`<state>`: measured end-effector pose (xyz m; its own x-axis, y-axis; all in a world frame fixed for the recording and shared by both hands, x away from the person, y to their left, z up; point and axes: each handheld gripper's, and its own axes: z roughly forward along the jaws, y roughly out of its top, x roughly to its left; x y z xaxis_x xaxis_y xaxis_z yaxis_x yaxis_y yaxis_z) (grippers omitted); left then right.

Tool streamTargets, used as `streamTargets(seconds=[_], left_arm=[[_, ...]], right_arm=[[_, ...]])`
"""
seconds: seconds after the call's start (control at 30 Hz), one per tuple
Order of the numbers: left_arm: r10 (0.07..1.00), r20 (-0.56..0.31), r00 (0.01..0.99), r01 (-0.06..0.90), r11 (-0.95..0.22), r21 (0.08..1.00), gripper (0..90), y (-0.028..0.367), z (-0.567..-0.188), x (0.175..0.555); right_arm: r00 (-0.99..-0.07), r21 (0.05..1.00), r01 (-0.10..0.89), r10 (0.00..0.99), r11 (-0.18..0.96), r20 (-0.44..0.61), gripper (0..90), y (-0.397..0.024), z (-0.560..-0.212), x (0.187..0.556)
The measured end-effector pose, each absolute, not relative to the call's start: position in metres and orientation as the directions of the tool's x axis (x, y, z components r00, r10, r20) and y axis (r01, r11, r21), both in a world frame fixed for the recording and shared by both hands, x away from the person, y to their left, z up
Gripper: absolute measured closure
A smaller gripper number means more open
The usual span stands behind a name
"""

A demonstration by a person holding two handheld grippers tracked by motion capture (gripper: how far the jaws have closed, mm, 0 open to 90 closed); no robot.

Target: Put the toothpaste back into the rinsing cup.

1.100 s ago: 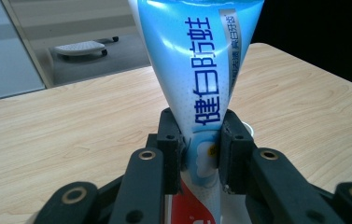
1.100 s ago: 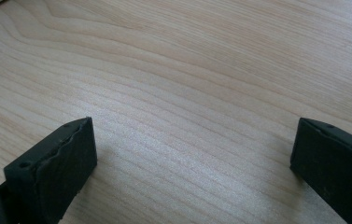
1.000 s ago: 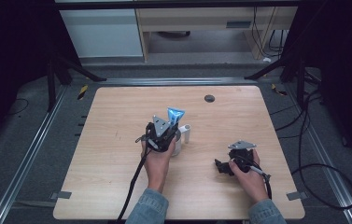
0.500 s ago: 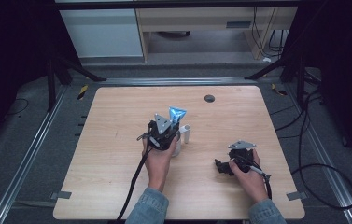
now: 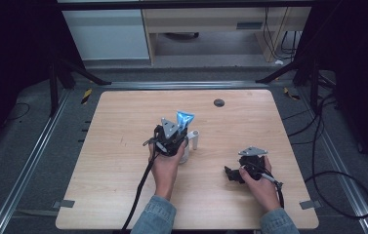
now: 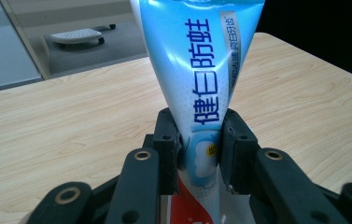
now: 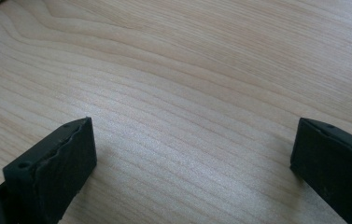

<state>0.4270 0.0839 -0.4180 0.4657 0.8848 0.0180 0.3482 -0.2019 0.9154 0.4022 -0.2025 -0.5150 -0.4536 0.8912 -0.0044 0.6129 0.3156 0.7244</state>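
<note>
Holding step, by the look of it: left gripper (image 6: 197, 154) pinching the blue toothpaste tube (image 6: 201, 70) near its lower end, tube upright at centre frame in the high view, crimped end up. Beside it, right of centre, a white cup (image 5: 194, 139) on the table (image 5: 123, 146), contents impossible to tell. Right gripper (image 7: 192, 154) spread wide over bare wood at lower right, holding nothing. Next, probably: lowering the tube into the cup, calling for careful alignment before release

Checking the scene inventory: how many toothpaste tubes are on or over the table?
1. The blue toothpaste tube stands upright near the table's middle, clamped in the left gripper; in the high view its flat end sticks up. A white cup beside it might hide more.
</note>
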Motion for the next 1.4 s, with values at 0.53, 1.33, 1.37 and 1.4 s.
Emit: streamTargets(seconds=[0.53, 1.33, 1.37, 1.4], left_arm=[[0.889, 0.018, 0.457, 0.354, -0.201, 0.913, 64.5, 0.0850, -0.4185, 0.4275], [0.899, 0.031, 0.438, 0.357, -0.206, 0.911, 54.2, 0.0880, -0.4172, 0.4279], [0.899, 0.032, 0.438, 0.357, -0.206, 0.911, 53.4, 0.0882, -0.4170, 0.4280], [0.899, 0.030, 0.437, 0.358, -0.205, 0.911, 52.7, 0.0883, -0.4170, 0.4281]], right_arm=[[-0.453, 0.724, 0.613, 0.891, 0.316, -0.005, 0.5, -0.2025, -0.5150, 0.4022], [-0.453, 0.724, 0.613, 0.891, 0.316, -0.005, 0.5, -0.2025, -0.5150, 0.4022], [-0.453, 0.724, 0.613, 0.892, 0.316, -0.005, 0.5, -0.2025, -0.5150, 0.4022], [-0.453, 0.724, 0.613, 0.892, 0.316, -0.005, 0.5, -0.2025, -0.5150, 0.4022]])
